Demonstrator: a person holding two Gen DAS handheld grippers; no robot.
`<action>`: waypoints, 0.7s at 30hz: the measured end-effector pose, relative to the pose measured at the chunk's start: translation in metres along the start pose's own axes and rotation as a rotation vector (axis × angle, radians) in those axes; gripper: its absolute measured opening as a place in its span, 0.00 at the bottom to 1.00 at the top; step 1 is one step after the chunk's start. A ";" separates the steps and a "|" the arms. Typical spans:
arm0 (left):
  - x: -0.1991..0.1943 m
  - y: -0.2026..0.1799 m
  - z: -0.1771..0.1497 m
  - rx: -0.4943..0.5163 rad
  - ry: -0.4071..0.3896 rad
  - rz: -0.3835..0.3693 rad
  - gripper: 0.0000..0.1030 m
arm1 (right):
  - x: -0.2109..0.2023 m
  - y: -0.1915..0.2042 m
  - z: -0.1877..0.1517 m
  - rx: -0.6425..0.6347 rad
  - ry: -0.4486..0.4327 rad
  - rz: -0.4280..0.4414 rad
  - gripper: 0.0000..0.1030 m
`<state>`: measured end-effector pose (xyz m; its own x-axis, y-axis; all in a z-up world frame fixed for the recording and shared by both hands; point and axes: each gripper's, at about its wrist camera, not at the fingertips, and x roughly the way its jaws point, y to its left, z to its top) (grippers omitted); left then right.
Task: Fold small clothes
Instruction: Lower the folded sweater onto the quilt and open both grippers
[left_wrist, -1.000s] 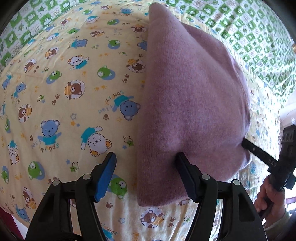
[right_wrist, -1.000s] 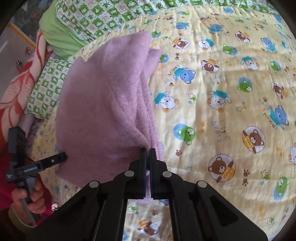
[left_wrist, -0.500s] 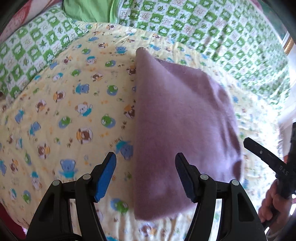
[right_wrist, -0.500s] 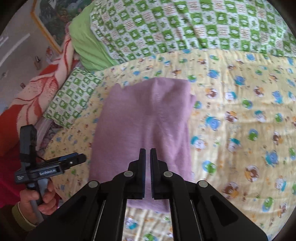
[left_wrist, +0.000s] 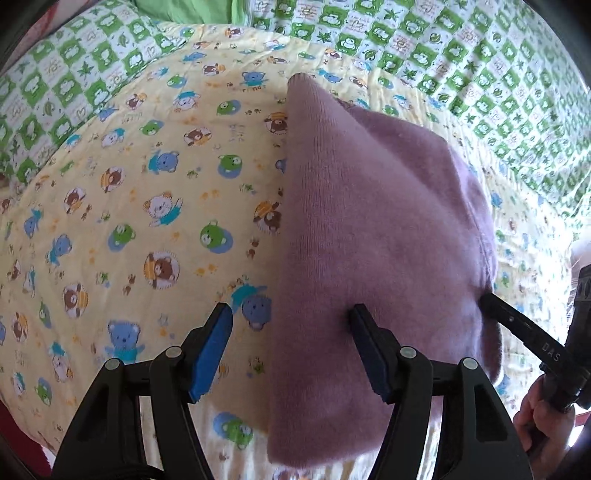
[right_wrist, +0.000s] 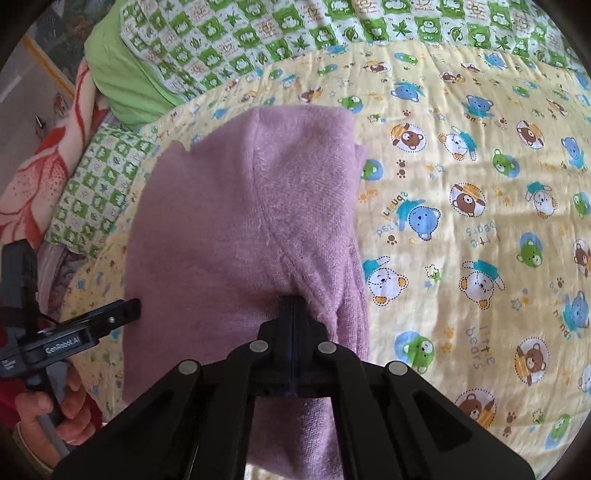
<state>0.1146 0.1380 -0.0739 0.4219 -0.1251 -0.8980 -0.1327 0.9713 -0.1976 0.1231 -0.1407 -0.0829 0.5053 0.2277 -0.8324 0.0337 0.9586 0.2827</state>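
A folded mauve knit garment (left_wrist: 373, 229) lies on the yellow bear-print blanket (left_wrist: 122, 206); it also shows in the right wrist view (right_wrist: 236, 236). My left gripper (left_wrist: 291, 317) is open, its jaws straddling the garment's left folded edge, one pad over the cloth and one over the blanket. My right gripper (right_wrist: 291, 306) has its jaws together, pressed on the garment's near part by a raised seam; whether cloth is pinched between them is not clear. In the left wrist view its tip (left_wrist: 491, 302) touches the garment's right edge.
A green-and-white checked quilt (right_wrist: 332, 26) and a green pillow (right_wrist: 118, 74) lie beyond the blanket. A red and cream floral blanket (right_wrist: 40, 162) is at the far left in the right wrist view. Hands hold each gripper handle.
Both grippers lifted away half a second ago and have come back down close to the garment. The right gripper's small gap has closed. The garment stays folded in place.
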 end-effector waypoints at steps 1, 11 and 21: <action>-0.003 0.001 -0.003 -0.001 -0.002 0.000 0.65 | -0.006 0.002 -0.003 -0.004 -0.002 0.008 0.03; -0.015 -0.005 -0.053 0.071 0.011 0.021 0.68 | -0.042 0.025 -0.042 -0.096 0.007 0.014 0.06; -0.032 -0.011 -0.077 0.129 -0.037 0.019 0.68 | -0.053 0.008 -0.070 -0.030 0.017 -0.063 0.08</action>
<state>0.0330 0.1158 -0.0734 0.4534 -0.1013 -0.8855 -0.0258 0.9916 -0.1267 0.0361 -0.1331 -0.0699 0.4881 0.1695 -0.8562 0.0388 0.9758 0.2153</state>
